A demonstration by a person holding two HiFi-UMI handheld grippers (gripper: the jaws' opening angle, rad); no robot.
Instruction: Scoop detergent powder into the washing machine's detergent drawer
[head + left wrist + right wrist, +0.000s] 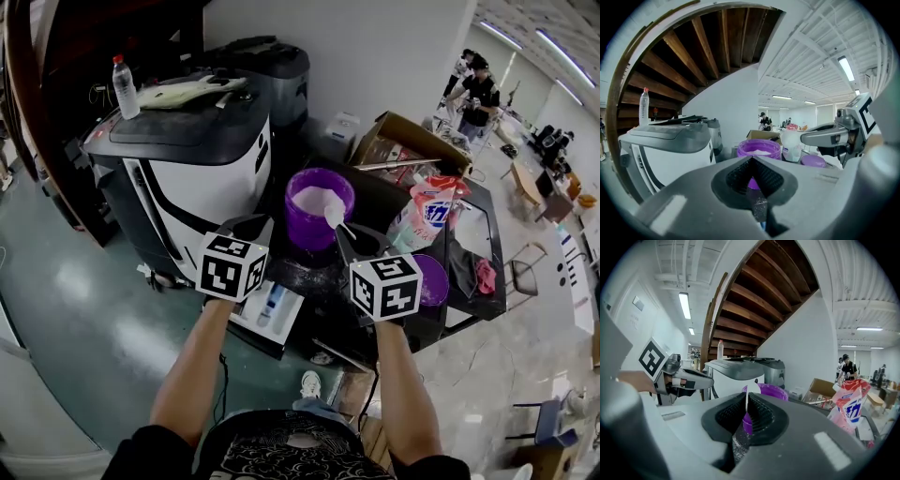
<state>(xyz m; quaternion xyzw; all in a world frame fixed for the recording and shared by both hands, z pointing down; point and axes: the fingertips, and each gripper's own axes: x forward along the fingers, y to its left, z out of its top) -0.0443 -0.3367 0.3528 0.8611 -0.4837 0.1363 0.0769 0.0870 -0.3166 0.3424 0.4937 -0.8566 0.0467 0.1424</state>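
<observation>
Closest in, the person's two bare forearms reach forward, each holding a tool topped by a cube of black-and-white square markers. The left tool (247,223) has its jaws pressed together with nothing between them, and it hovers above a pulled-out white drawer (272,314) with a blue insert. The drawer juts from the front of the dark counter (305,272). The right tool (351,234) pinches the thin handle of a white scoop (333,211), which its own view shows edge-on between the ribbed pads. The scoop's bowl sits over the far rim of a purple tub (298,225) holding white detergent powder (311,199). The tub stands on the counter just beyond both tools. A purple lid (433,279) lies flat to the right of the right tool. Behind the lid stands a pink-and-white detergent bag (427,214) with bold blue lettering, too blurred to read. Left of the tub is a white-and-black machine (202,159). A clear plastic bottle (125,86) with a red cap stands upright on its dark lid. An open cardboard box (408,141) sits behind the counter, near the white wall. Far off at the right, people stand at desks under strip lights.
</observation>
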